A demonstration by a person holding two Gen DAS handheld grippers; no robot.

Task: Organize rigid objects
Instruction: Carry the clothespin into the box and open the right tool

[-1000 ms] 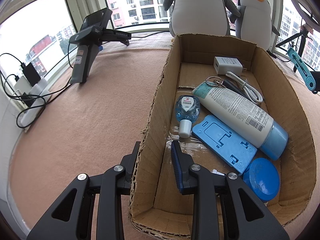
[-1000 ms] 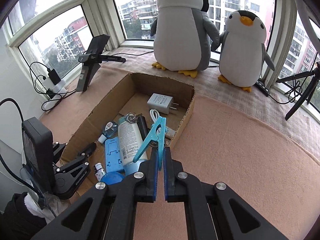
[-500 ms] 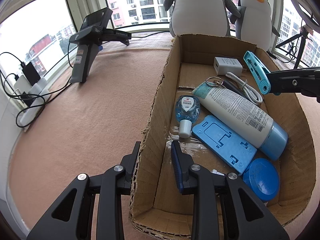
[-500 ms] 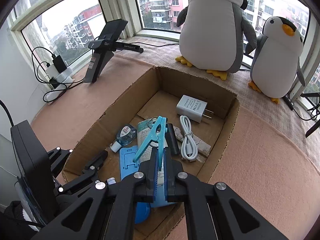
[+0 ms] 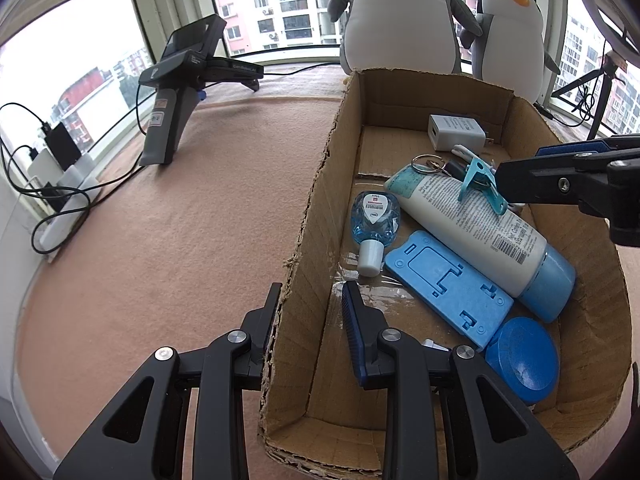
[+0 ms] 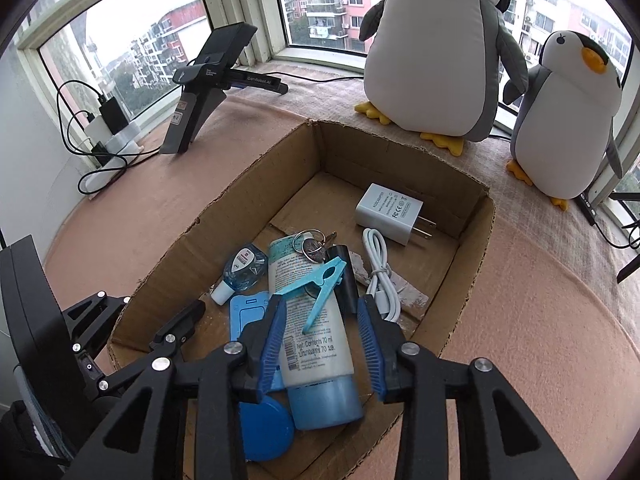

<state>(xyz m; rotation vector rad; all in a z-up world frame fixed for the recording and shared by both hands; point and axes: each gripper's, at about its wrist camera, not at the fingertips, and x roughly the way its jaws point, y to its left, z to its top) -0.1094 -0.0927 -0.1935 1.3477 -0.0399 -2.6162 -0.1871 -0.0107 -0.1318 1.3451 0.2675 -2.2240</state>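
Observation:
The cardboard box [image 5: 400, 96] [image 6: 400, 152] holds a white lotion tube [image 5: 472, 224] [image 6: 316, 344], a blue sanitizer bottle [image 5: 374, 220], a blue phone stand [image 5: 444, 284], a blue round lid [image 5: 522, 360], a white charger [image 6: 390, 212], a cable [image 6: 380, 272] and keys [image 6: 312, 244]. A teal clothespin [image 6: 320, 284] [image 5: 480, 184] lies loose on the tube. My right gripper [image 6: 320, 304] [image 5: 520, 168] hovers over it with jaws opening and pads clear of it. My left gripper [image 5: 310, 292] [image 6: 160, 306] straddles the box's left wall, shut on it.
Two plush penguins [image 6: 436, 40] [image 6: 572, 112] stand behind the box on the pink cloth. A black gripper stand [image 5: 180, 92] and a power strip with cables [image 5: 60, 200] sit at the far left by the window. A tripod [image 5: 592, 92] stands at the right.
My right gripper moved in over the box and lowered, then its jaws parted and let go of the clothespin, which now rests on the lotion tube. The left gripper kept still.

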